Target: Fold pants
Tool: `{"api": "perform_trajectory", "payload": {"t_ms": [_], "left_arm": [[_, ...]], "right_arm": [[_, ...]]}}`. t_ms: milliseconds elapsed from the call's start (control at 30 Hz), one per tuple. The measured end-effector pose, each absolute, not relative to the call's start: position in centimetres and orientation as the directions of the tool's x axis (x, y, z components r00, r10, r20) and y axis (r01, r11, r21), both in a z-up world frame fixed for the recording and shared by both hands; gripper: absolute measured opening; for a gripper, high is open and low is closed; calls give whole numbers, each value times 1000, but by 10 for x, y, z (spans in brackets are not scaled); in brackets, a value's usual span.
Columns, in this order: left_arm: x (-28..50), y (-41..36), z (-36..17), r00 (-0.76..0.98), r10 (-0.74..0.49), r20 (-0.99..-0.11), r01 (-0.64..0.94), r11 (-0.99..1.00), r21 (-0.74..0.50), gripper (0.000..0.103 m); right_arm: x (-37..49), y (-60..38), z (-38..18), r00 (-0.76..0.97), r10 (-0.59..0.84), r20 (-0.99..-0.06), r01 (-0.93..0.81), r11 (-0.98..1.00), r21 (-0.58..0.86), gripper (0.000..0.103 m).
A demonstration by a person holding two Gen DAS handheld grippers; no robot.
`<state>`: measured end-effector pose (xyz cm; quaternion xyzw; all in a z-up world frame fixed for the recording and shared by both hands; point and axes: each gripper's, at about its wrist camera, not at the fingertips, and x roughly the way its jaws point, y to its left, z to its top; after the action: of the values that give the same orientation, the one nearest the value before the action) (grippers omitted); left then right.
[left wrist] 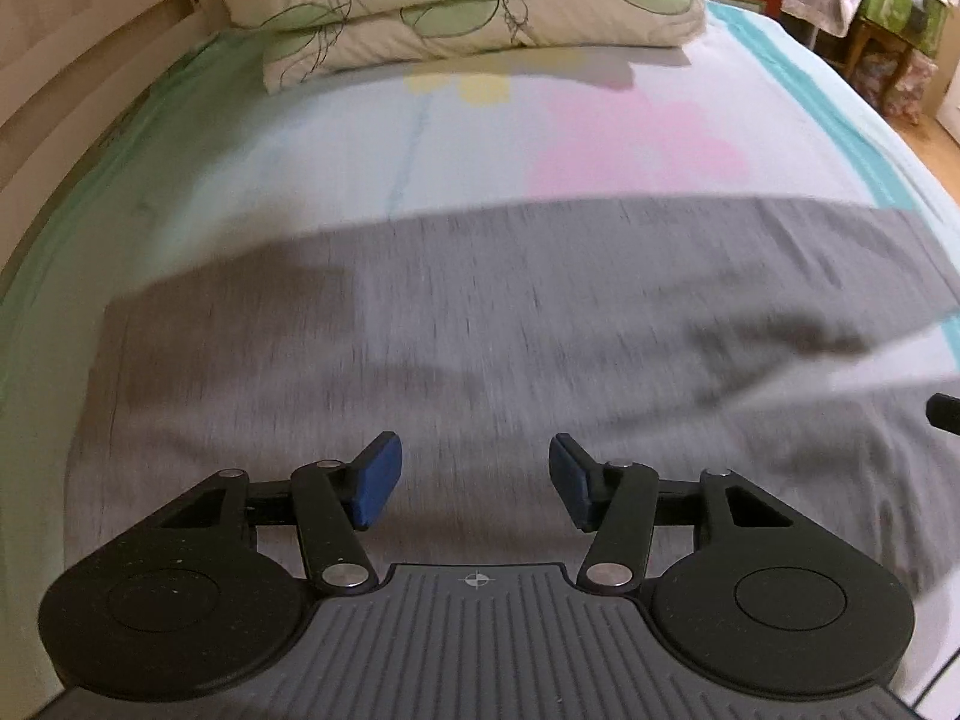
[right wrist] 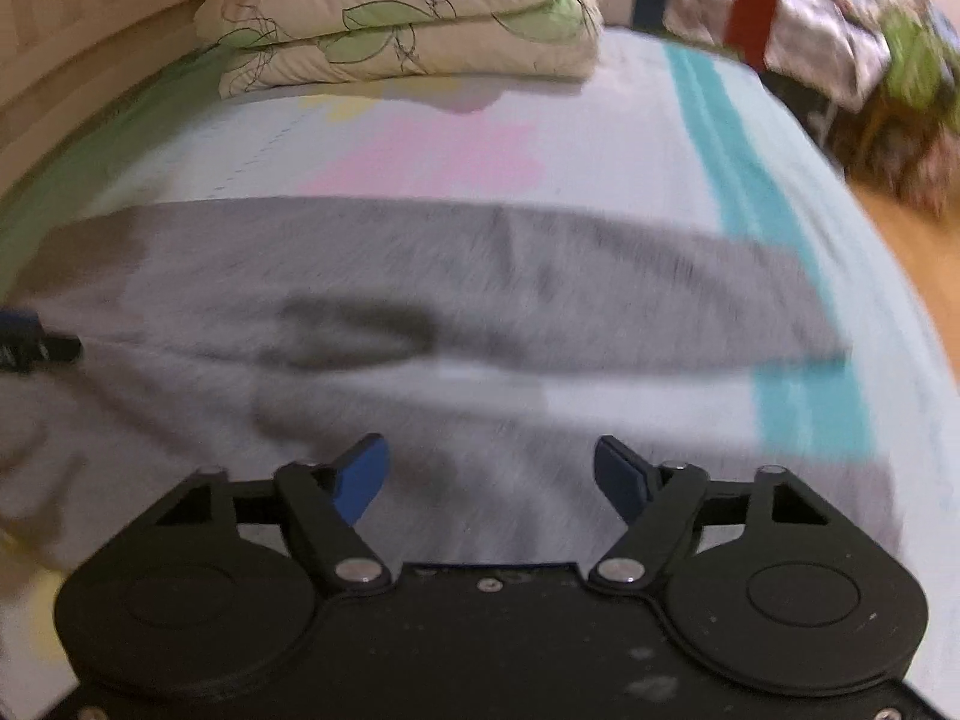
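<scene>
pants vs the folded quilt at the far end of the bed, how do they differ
The pants are plain grey; the quilt is cream with green leaf prints. The pants lie spread out in a thin layer across the near part of the bed; the quilt is folded into a thick stack at the far end. Both rest on the bed's pastel sheet.

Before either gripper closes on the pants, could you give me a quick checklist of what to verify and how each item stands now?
1. Pants lie spread on the bed: ok.
2. Left gripper jaws open, nothing between them: ok.
3. Right gripper jaws open, nothing between them: ok.
4. Pads touching the fabric: cannot tell, both views are blurred.
5. Pants free of folds: not ok, creases and a dark fold run across the middle.
6. Pillows clear of the pants: ok, they sit apart at the far end.
</scene>
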<state>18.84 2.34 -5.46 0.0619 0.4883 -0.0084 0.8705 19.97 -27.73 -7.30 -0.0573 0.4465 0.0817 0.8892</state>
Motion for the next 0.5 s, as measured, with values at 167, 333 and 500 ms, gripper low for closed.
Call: {"api": "perform_trajectory", "payload": {"t_ms": [167,333,500], "left_arm": [[246,12,-61,552,49,-833,102,987,126,54],[284,13,-82,593,35,-804,78,992,102,54],[304,23,-127,500,20,-866,50,997,52,54]], "right_arm": [[272,-281,-86,559,188,-808,-306,952,10,67],[335,-271,-107,538,226,-812,-413,910,-21,68],[383,-255,-122,536,202,-820,-509,852,-123,75]]}}
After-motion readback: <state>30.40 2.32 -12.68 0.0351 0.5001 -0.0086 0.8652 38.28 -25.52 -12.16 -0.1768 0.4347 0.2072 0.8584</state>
